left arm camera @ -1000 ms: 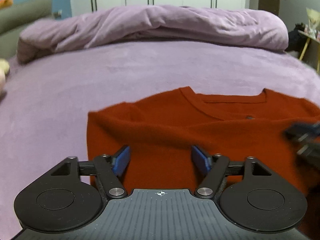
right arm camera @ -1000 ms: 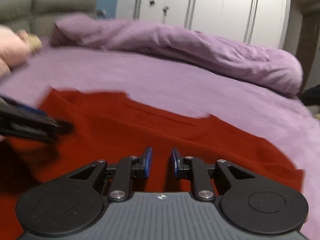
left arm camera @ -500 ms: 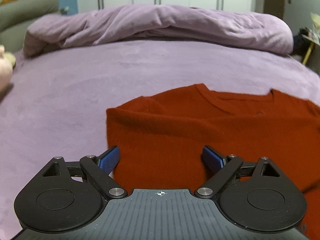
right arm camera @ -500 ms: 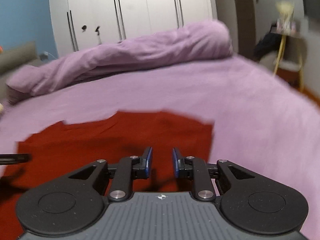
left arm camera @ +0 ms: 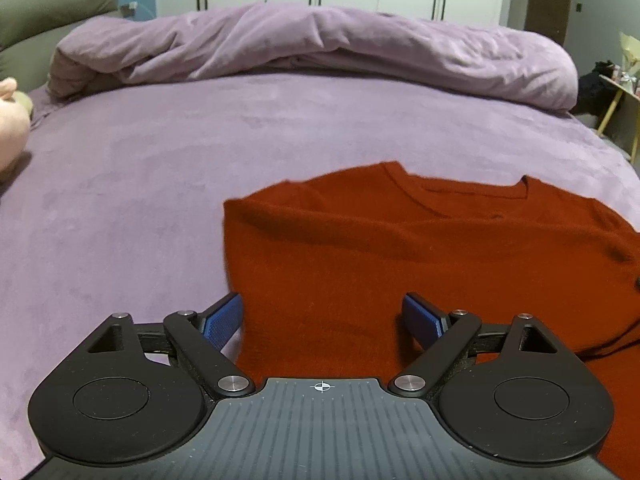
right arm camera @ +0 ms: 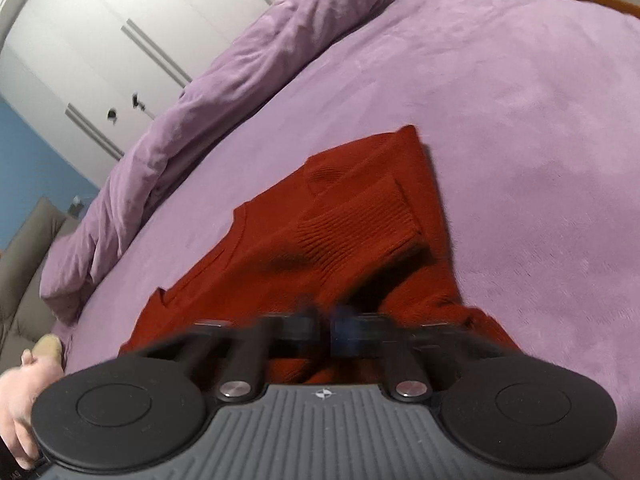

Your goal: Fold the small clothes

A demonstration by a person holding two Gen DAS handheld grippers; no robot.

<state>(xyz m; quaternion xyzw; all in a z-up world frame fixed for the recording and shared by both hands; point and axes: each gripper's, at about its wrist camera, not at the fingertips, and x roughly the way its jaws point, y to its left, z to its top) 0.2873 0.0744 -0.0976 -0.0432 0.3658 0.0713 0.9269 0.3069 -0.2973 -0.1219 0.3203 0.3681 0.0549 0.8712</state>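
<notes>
On the bed [left arm camera: 120, 184], sweater [left arm camera: 400, 248] lies folded.

The red sweater [left arm camera: 400, 248] is soft matt knit, its cuff [right arm camera: 360, 228] ribbed. The purple bed cover [left arm camera: 160, 168] looks velvety and matt. The left gripper [left arm camera: 322, 314] is matt black plastic with shiny metal pins.

sweaters: 1 [left arm camera: 400, 256]; duvets: 1 [left arm camera: 320, 48]; claws: 2 [left arm camera: 322, 316] [right arm camera: 324, 316]
</notes>
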